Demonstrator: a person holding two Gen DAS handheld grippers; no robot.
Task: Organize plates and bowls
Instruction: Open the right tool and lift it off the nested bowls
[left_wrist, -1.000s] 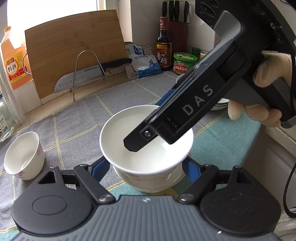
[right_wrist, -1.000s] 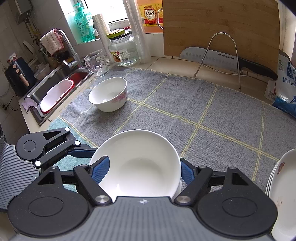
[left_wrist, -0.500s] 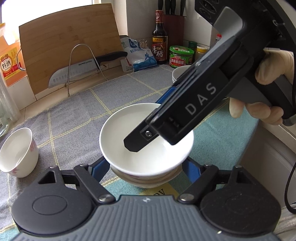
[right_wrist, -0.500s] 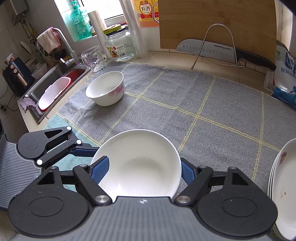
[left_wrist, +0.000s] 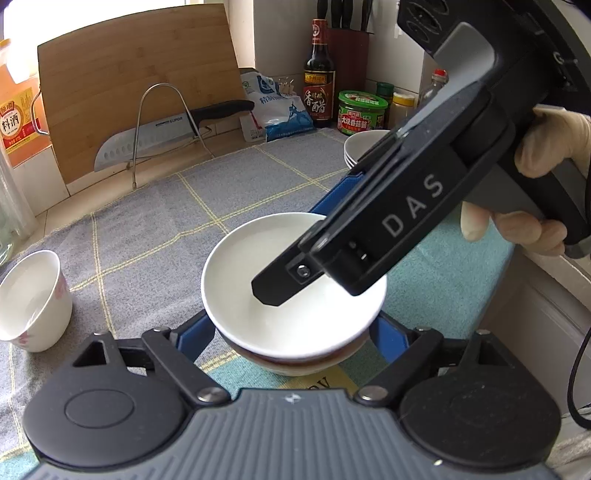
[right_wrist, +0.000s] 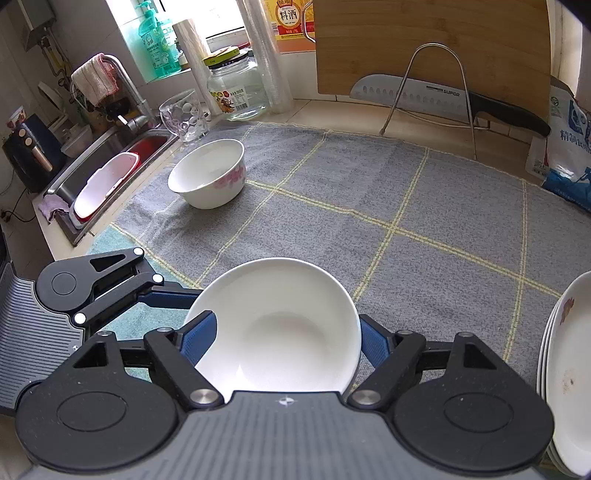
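Bowls sit stacked between both tools: a plain white bowl (left_wrist: 291, 295) rests nested in a lower bowl (left_wrist: 295, 360) with a dark reddish band, and this stack is the landmark for everything else. The left gripper (left_wrist: 293, 332) has its blue pads on either side of the lower bowl, close against its wall, though actual contact is hidden, so I cannot tell whether it is clamped. The right gripper (right_wrist: 284, 339) reaches in from the stack's right; its blue fingers (right_wrist: 197, 338) straddle the white bowl, one seemingly inside the rim and the other outside, and I cannot tell whether they pinch it. A gloved hand (left_wrist: 546, 147) holds that tool.

Under the stack lies a teal towel (left_wrist: 447, 273), with a grey checked cloth (left_wrist: 155, 221) spreading beyond it. Left of the stack, well apart, a white bowl with pink flowers (right_wrist: 208, 173) stands upright on the grey cloth. To the stack's right, a pile of white plates (right_wrist: 565, 373) sits near the cloth's edge.

Beyond the stack, a cleaver (left_wrist: 162, 133) rests in a wire stand (left_wrist: 162, 122) against a wooden cutting board (left_wrist: 136, 70). Far left of the stack is the sink (right_wrist: 107, 162).
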